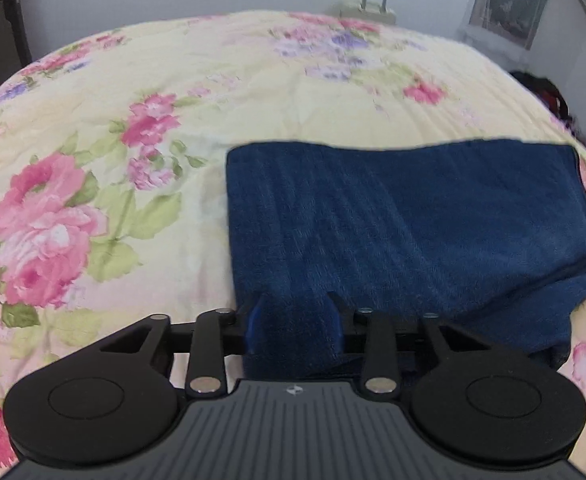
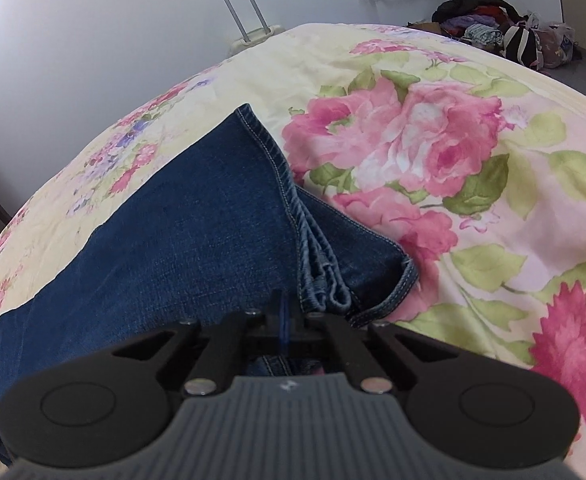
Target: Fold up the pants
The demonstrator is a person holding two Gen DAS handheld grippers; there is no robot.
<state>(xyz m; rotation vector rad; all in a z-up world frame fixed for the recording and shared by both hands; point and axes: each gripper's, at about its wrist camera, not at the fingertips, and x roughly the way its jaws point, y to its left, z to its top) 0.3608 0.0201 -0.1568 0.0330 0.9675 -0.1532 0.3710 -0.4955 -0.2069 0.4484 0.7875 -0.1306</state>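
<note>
The left tool [image 1: 295,320] stands with its jaws partly apart around a raised fold of the pants [image 1: 405,216]; whether the blue pads press on the cloth cannot be told here. In this left wrist view the pants lie as a dark blue block on the flowered bedspread [image 1: 93,208], their left edge straight, their far edge running off to the right. A suitcase [image 1: 373,8] stands beyond the bed against the wall.

In the right wrist view the right tool [image 2: 285,320] is clenched, its fingers pressed together at the near edge of the pants [image 2: 165,248], close beside the bunched leg hems [image 2: 325,264]; it seems to pinch a thin layer of cloth there, though the contact is mostly hidden. Only this view shows the stitched hems and the leg opening [image 2: 261,132] turned up, and a pile of clothes [image 2: 505,28] on the floor.

The step in hand looks like taking hold of both ends for a fold. Next, both grips must be firm, then the hem end carried over toward the other end, kept level.
</note>
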